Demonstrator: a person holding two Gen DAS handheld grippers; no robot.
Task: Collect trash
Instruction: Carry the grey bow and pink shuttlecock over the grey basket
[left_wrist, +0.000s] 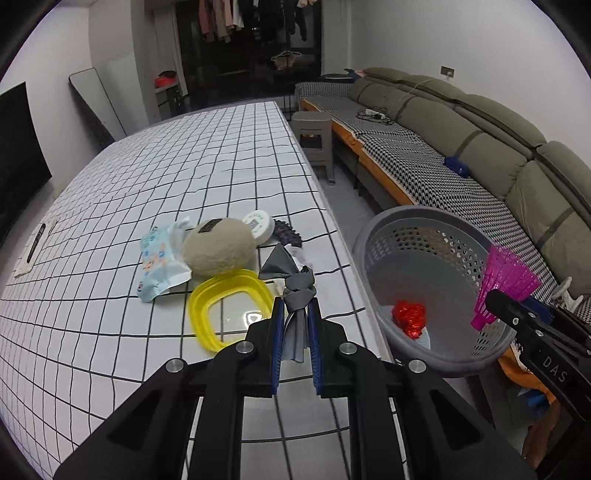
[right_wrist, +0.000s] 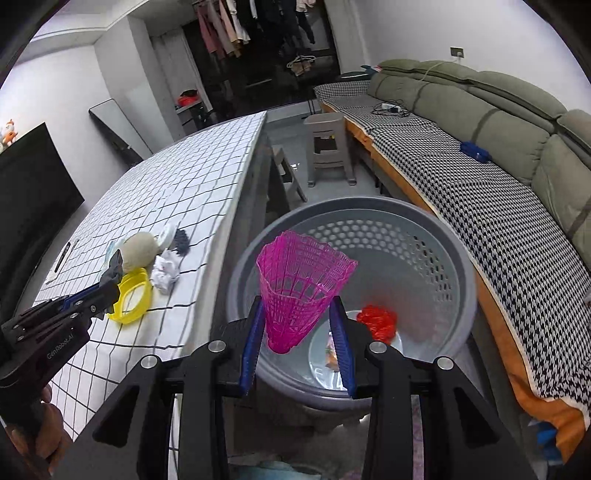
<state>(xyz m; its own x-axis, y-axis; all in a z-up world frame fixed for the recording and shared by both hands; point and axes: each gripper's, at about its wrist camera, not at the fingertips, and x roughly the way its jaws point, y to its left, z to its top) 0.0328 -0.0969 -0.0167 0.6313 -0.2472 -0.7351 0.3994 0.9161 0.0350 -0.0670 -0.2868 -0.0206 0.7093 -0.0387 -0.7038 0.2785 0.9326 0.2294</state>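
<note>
Fabric is filling my left gripper: I am clamping a knotted grey rag above the checked table, beside the yellow lid. I should be carrying it rightward over the grey basket before letting go.

Seen from the right wrist, my right gripper is pinching a pink shuttlecock directly over the basket, where red trash is lying; opening here, low and centred, should be dropping it inside.
</note>
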